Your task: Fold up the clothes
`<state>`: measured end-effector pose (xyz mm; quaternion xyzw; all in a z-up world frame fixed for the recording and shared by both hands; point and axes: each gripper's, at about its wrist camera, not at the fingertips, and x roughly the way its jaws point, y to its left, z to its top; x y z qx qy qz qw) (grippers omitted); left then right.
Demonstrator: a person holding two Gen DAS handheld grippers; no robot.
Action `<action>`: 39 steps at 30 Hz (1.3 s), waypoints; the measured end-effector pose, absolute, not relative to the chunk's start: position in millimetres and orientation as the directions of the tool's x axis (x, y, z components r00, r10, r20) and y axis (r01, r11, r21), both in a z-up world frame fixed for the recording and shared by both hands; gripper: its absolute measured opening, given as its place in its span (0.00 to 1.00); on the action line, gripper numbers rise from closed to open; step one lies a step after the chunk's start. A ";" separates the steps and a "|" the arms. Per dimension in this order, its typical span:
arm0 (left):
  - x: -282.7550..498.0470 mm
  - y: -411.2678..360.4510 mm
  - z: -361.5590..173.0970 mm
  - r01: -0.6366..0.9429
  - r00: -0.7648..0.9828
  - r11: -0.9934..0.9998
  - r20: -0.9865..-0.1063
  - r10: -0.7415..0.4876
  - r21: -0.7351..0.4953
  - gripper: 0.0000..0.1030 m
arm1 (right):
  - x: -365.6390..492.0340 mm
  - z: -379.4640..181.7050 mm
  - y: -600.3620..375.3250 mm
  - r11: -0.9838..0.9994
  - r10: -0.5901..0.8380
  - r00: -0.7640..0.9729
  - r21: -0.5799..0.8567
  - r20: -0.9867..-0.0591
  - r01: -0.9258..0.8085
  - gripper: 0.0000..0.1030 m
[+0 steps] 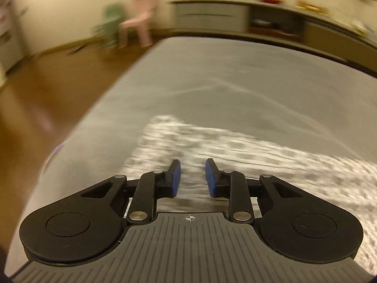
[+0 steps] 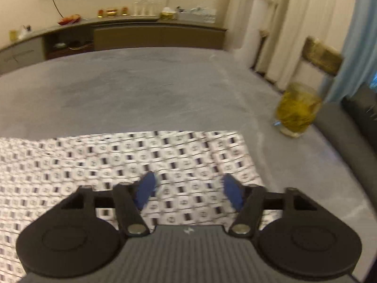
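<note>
Under both claws lies the patterned garment, thin white cloth printed with small dark blocks, spread flat on the grey bed, apparently for folding. Left claw hovers with blue pads apart, holding nothing; right claw stands wider, empty too. Beyond, to its right, a glass mug of yellow drink

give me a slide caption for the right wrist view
Right gripper open above a patterned cloth spread on a grey bed, a glass mug near the bed's edge.
</note>
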<state>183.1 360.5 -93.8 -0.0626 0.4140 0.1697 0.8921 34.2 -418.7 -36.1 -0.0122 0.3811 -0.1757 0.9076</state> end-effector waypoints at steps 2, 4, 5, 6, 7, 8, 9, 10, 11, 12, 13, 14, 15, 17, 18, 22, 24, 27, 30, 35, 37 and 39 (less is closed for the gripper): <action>163.8 362.4 -78.6 -0.319 0.623 0.947 -0.762 0.175 -0.044 0.05 | 17.2 -24.1 -401.2 0.944 -0.326 0.703 -0.172 -0.632 0.283 0.51; 139.0 349.0 -63.2 -0.213 0.657 0.973 -0.750 0.072 -0.093 0.14 | -8.8 -19.1 -379.3 0.978 -0.205 0.769 -0.099 -0.606 0.182 0.57; 129.0 342.0 -62.6 -0.174 0.654 0.979 -0.756 0.036 -0.104 0.15 | -18.2 -20.8 -364.3 0.993 -0.120 0.781 -0.067 -0.612 0.100 0.58; 119.6 335.0 -64.6 -0.144 0.642 0.984 -0.766 0.011 -0.107 0.16 | -27.5 -22.8 -349.4 0.999 -0.036 0.786 -0.037 -0.617 0.016 0.58; 110.2 328.0 -66.5 -0.115 0.630 0.987 -0.776 -0.015 -0.112 0.16 | -34.8 -27.9 -335.7 0.997 0.026 0.777 -0.039 -0.629 -0.065 0.58; 103.8 325.2 -71.7 -0.100 0.611 0.990 -0.792 -0.016 -0.097 0.16 | -38.2 -33.9 -322.7 0.990 0.059 0.763 -0.062 -0.643 -0.129 0.57; 99.3 324.9 -78.9 -0.095 0.588 0.993 -0.809 -0.002 -0.071 0.16 | -37.6 -39.6 -312.4 0.980 0.067 0.750 -0.096 -0.658 -0.172 0.57; 95.2 327.0 -83.5 -0.094 0.584 0.994 -0.812 0.016 -0.048 0.13 | -33.5 -44.5 -309.2 0.975 0.060 0.733 -0.118 -0.677 -0.188 0.57; 92.0 333.1 -84.8 -0.105 0.589 0.994 -0.807 0.041 -0.026 0.13 | -27.3 -49.7 -316.0 0.979 0.046 0.705 -0.106 -0.708 -0.171 0.57; 89.3 344.2 -84.7 -0.134 0.591 0.991 -0.804 0.067 -0.015 0.13 | -21.3 -54.5 -323.5 0.984 0.035 0.676 -0.093 -0.736 -0.151 0.63; 87.0 357.2 -84.3 -0.175 0.591 0.985 -0.800 0.102 -0.004 0.14 | -17.3 -54.8 -337.5 0.994 0.032 0.662 -0.048 -0.749 -0.102 0.67; 86.1 370.3 -84.4 -0.221 0.587 0.975 -0.795 0.154 0.025 0.18 | -13.2 -54.2 -352.5 0.999 0.010 0.645 -0.024 -0.764 -0.044 0.67; 85.4 380.0 -83.9 -0.256 0.580 0.965 -0.789 0.201 0.058 0.21 | -9.4 -53.7 -367.4 1.000 -0.013 0.627 -0.004 -0.779 0.016 0.67; 82.4 392.2 -81.3 -0.314 0.562 0.945 -0.783 0.267 0.097 0.00 | -9.2 -54.3 -392.6 0.989 -0.108 0.611 -0.023 -0.785 0.145 0.67; 79.7 395.2 -79.5 -0.346 0.549 0.933 -0.786 0.284 0.096 0.00 | -9.1 -54.7 -403.3 0.979 -0.132 0.601 -0.010 -0.789 0.202 0.67; 52.6 363.6 -53.8 -0.305 0.621 0.952 -0.753 0.220 0.027 0.13 | -18.1 -51.2 -404.8 0.956 -0.226 0.632 -0.045 -0.741 0.290 0.58; 37.6 336.5 -49.0 -0.209 0.652 0.977 -0.750 0.112 -0.036 0.17 | -24.3 -47.4 -382.3 0.983 -0.101 0.674 0.030 -0.732 0.179 0.58; 20.9 300.6 -56.7 -0.094 0.632 0.994 -0.775 0.024 -0.046 0.17 | -23.9 -52.1 -348.6 0.995 0.060 0.659 0.098 -0.750 0.021 0.58; 11.3 285.4 -73.0 -0.051 0.601 0.998 -0.797 0.063 0.041 0.23 | -20.9 -61.2 -336.8 1.000 -0.004 0.633 0.003 -0.774 0.010 0.67; 11.5 310.1 -74.1 -0.167 0.592 0.965 -0.762 0.262 0.202 0.38 | -14.4 -55.4 -391.1 0.972 -0.100 0.594 0.049 -0.798 0.229 0.63; 11.2 316.1 -71.5 -0.181 0.583 0.967 -0.772 0.252 0.179 0.38 | -20.6 -43.4 -411.1 0.949 -0.164 0.634 0.054 -0.756 0.309 0.69; 12.3 318.8 -70.6 -0.182 0.579 0.967 -0.775 0.252 0.178 0.38 | -20.5 -37.6 -432.9 0.912 -0.252 0.630 0.037 -0.734 0.408 0.77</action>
